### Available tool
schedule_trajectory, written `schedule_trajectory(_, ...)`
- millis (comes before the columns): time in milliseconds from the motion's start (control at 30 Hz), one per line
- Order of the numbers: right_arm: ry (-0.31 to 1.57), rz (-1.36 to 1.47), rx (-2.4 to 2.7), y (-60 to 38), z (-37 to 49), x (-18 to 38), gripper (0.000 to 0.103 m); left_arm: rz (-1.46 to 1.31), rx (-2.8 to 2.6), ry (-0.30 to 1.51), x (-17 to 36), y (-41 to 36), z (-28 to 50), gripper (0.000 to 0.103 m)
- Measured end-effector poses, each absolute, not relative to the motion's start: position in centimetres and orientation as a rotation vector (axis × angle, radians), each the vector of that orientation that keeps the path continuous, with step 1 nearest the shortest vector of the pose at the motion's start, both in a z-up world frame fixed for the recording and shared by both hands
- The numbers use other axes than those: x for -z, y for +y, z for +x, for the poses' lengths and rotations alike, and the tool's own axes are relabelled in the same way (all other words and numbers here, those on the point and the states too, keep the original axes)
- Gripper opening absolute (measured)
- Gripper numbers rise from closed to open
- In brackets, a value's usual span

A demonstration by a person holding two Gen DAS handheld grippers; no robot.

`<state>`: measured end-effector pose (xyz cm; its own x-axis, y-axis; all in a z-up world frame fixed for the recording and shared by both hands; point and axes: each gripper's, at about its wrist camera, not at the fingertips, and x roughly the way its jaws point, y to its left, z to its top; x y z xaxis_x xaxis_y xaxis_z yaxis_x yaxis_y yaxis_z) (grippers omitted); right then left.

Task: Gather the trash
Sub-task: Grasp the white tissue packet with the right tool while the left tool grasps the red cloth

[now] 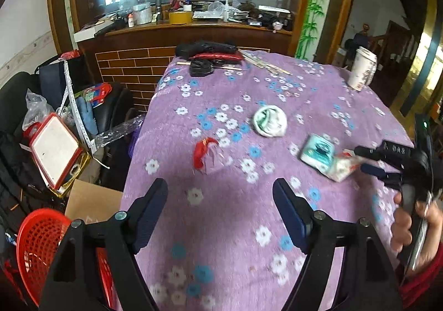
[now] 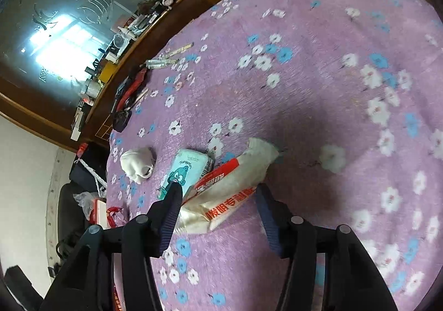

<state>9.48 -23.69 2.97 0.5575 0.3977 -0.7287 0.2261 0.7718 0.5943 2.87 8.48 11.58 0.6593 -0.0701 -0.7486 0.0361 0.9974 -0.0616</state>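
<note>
Trash lies on a table with a purple flowered cloth (image 1: 221, 214). A red and clear wrapper (image 1: 209, 157) lies just ahead of my open, empty left gripper (image 1: 220, 200). A crumpled white and green wad (image 1: 270, 121) lies farther back, and also shows in the right wrist view (image 2: 138, 164). A teal tissue pack (image 2: 185, 172) lies beside a white and red wrapper (image 2: 229, 192). My right gripper (image 2: 218, 200) is open with its fingers either side of that white and red wrapper (image 1: 342, 168). It also shows at the right in the left wrist view (image 1: 368, 161).
A red mesh basket (image 1: 38, 250) stands off the table's left edge, beside a cardboard box (image 1: 91, 203) and a cluttered chair. Black items and a red pouch (image 1: 216, 57) lie at the table's far edge. A white paper cup stack (image 1: 362, 69) stands at the far right.
</note>
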Motion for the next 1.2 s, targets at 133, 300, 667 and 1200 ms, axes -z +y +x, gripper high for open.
schedule_trajectory(133,1.001,0.618,-0.159,-21.3,9.9,-2.2,0.056,-0.048,0.021,0.877,-10.9,8.8,5.8,0.077)
schedule_trajectory(300,0.932,0.53,-0.201,-20.5,9.1,-2.4,0.033,-0.051,-0.038,0.928,-8.7,9.1,9.7,0.077)
schedule_trajectory(667,0.698,0.498,-0.233,-22.1,6.3,-6.1,0.033,-0.087,-0.045,1.053,-2.7,8.3,14.5,0.049)
schedule_trajectory(1200,0.608,0.279,-0.375,-16.6,4.1,-8.3,0.033,-0.079,0.0,0.788,-7.8,5.4,5.4,0.041)
